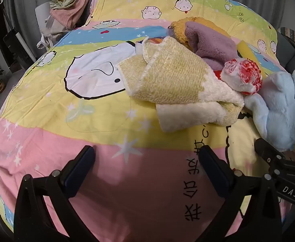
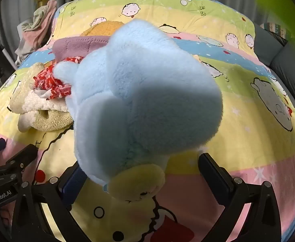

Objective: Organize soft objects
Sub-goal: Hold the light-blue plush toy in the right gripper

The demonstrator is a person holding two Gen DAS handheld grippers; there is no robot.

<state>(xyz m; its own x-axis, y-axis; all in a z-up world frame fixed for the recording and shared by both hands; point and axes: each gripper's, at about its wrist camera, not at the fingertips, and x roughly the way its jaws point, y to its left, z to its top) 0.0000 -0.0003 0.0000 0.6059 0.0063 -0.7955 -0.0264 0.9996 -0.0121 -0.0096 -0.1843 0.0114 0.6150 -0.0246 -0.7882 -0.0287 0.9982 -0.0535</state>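
A pale blue plush toy [image 2: 143,92] with a yellow part [image 2: 137,181] lies on the cartoon quilt [image 1: 46,104] between the fingers of my right gripper [image 2: 141,164]. That gripper is open: its right pad [image 2: 212,171] stands apart from the plush, and the left pad is partly hidden behind it. Left of the plush [image 1: 278,109] are a red-and-white cloth bundle [image 1: 242,74], a folded cream and yellow fluffy towel [image 1: 177,86], a purple fleece [image 1: 214,42] and an orange plush piece [image 1: 179,28]. My left gripper [image 1: 147,151] hangs open over the pink stripe, holding nothing.
A heap of pink and greenish clothes [image 1: 70,8] sits on a chair beyond the bed's far left corner. Grey upholstery [image 2: 288,68] borders the bed on the right. A blurred green shape [image 2: 278,10] fills the right wrist view's top right.
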